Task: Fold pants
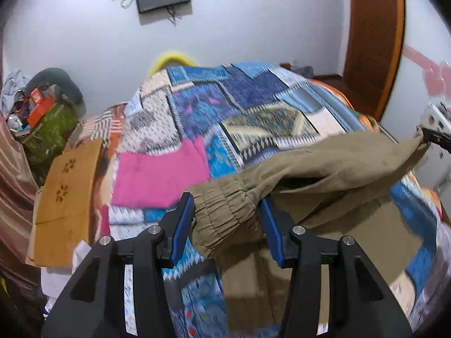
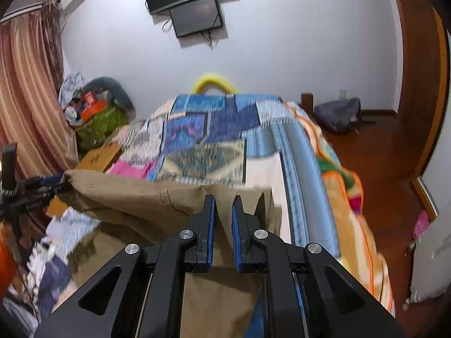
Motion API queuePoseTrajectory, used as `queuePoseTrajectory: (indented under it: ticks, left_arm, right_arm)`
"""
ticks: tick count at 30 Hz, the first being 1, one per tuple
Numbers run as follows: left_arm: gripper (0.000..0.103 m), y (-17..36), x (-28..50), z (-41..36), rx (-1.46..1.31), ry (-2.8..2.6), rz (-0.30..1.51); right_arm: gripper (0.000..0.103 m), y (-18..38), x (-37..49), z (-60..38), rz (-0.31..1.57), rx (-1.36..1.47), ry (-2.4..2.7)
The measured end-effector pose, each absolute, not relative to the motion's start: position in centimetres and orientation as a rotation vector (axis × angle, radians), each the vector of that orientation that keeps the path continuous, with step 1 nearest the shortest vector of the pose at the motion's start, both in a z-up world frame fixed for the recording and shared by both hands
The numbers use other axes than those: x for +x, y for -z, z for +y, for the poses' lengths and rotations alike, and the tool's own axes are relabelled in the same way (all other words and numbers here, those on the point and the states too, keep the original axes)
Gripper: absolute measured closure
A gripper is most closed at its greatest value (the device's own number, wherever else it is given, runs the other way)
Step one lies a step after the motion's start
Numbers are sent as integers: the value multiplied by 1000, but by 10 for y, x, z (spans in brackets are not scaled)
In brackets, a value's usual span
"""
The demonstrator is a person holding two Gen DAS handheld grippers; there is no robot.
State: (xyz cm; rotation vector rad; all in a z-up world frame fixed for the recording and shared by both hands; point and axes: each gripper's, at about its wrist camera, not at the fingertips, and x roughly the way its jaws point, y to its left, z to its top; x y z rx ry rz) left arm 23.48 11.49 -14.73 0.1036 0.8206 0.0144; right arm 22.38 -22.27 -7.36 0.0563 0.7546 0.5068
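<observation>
Both hand-held grippers, left (image 1: 225,214) and right (image 2: 224,211), clamp the khaki pants (image 1: 324,163), hiding blurred quilt (image 1: 197,107) beneath.

Motion blurs the quilt (image 2: 214,152); the pants (image 1: 324,163) hide their own lower layers.

Each camera sits low behind its own gripper and looks along the fingers, very close to the tan pants (image 1: 324,163). Both face down the bed (image 1: 214,107) toward the white wall (image 2: 282,42) with two dark screens (image 2: 194,17). Both views share the quilt, pants, screens and wall.
</observation>
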Motion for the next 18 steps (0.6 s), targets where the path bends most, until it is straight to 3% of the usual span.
queuePoseTrajectory:
  ticks: [12, 18]
  left_arm:
    - [54, 214, 172, 103, 130, 18, 945]
    - [51, 218, 151, 109, 109, 16, 962]
  right_arm:
    - [92, 138, 156, -232, 899, -28, -518]
    - [87, 161, 129, -240, 959, -60, -472]
